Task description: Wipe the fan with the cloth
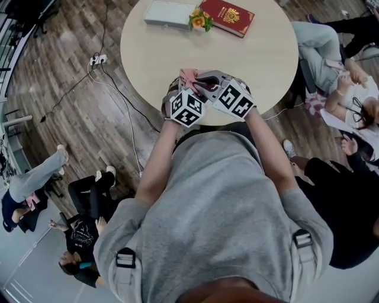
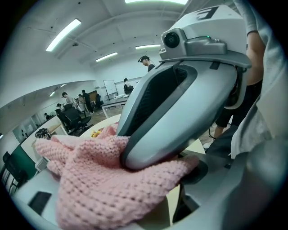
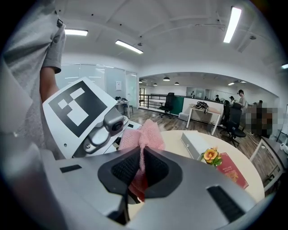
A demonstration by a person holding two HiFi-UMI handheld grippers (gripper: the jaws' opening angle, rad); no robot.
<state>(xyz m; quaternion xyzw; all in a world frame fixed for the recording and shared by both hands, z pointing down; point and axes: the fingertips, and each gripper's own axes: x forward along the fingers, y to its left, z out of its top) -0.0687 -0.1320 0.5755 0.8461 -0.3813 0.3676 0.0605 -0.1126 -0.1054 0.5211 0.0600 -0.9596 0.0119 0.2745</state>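
A pink knitted cloth (image 1: pixel 189 76) is bunched between my two grippers at the near edge of the round table (image 1: pixel 154 53). My right gripper (image 3: pixel 139 164) is shut on the cloth (image 3: pixel 143 134), with a fold pinched between its dark pads. In the left gripper view the right gripper (image 2: pixel 180 90) fills the frame from the right and bites into the cloth (image 2: pixel 94 179). My left gripper (image 2: pixel 121 197) stands open, jaws wide apart, with the cloth heaped across them. Its marker cube (image 3: pixel 76 105) is close on the left. No fan shows in any view.
At the table's far side lie a white box (image 1: pixel 169 13), a small orange flower (image 1: pixel 199 20) and a red book (image 1: pixel 228 16). People sit round the table on the right (image 1: pixel 340 89) and lower left (image 1: pixel 83 231). A cable and power strip (image 1: pixel 98 59) cross the wooden floor.
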